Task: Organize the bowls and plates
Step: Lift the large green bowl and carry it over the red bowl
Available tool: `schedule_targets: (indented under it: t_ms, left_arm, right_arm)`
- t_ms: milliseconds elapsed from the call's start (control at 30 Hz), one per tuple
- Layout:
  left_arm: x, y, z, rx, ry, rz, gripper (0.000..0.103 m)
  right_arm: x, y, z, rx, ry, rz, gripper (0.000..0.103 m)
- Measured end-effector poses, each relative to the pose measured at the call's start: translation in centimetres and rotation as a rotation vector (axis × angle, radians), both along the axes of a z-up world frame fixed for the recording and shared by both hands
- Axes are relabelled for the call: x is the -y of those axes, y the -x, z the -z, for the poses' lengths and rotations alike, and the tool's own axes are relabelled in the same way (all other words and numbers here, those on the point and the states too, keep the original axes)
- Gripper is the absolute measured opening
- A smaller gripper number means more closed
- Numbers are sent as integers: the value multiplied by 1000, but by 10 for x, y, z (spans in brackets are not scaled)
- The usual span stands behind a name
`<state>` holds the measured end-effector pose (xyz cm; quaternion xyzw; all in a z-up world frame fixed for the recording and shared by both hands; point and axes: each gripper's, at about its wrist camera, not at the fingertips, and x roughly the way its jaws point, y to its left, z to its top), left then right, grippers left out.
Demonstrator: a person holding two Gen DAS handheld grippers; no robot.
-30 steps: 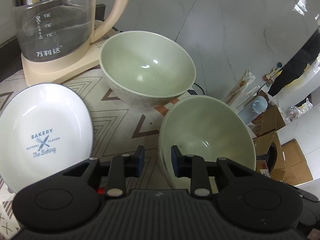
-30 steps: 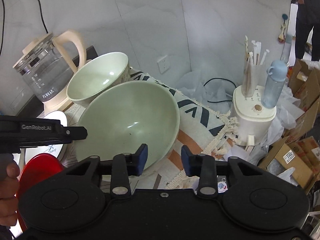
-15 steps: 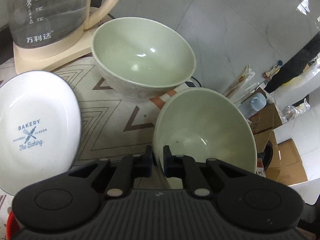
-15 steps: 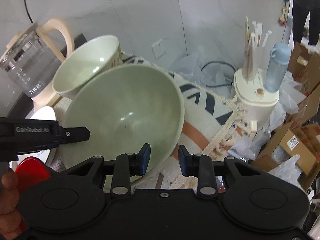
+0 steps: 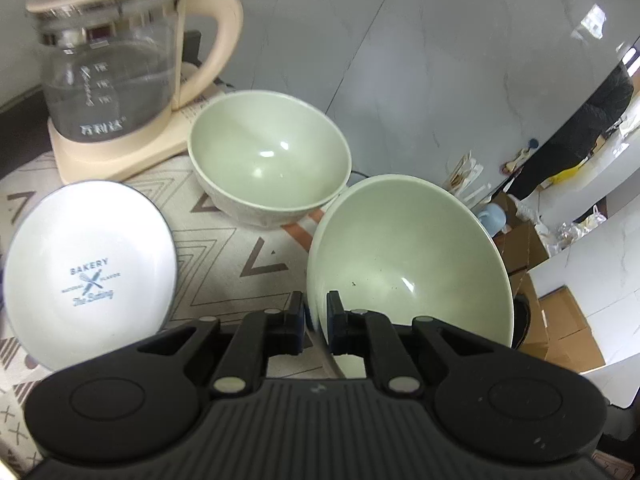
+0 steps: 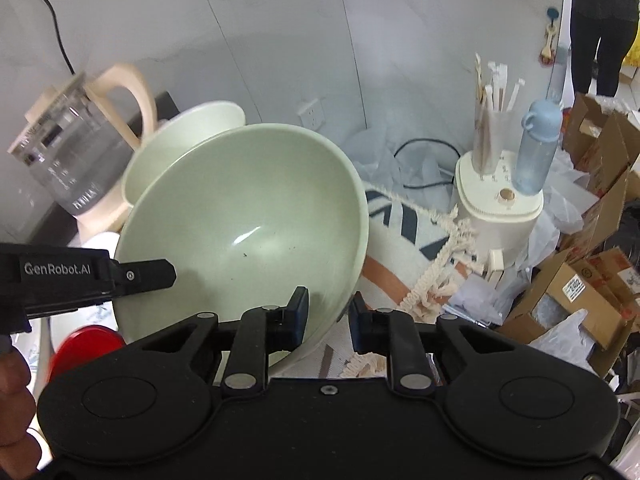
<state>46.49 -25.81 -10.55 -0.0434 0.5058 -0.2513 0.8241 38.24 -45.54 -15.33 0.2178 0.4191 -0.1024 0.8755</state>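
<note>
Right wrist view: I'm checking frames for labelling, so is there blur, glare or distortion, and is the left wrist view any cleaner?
Right wrist view: the glass kettle and red plate are motion-smeared, the held green bowl shows a soft highlight, and the fisheye bends the wall seams. Left wrist view: sharper, "BAKERY" on the white plate reads clearly, the kettle's print is slightly blurred, and small glints sit in both bowls.

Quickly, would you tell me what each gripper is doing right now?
Left gripper: closed on the rim of the tilted green bowl.
Right gripper: fingers have just been closing across the same bowl's rim; contact cannot be told.
</note>
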Motion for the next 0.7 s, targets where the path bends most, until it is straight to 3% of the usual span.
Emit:
schedule_targets:
  t_ms: [700]
  left_arm:
    - [-37, 51, -58, 68, 27, -107, 9]
  right_arm:
    - [-10, 36, -58, 119, 18, -112, 22]
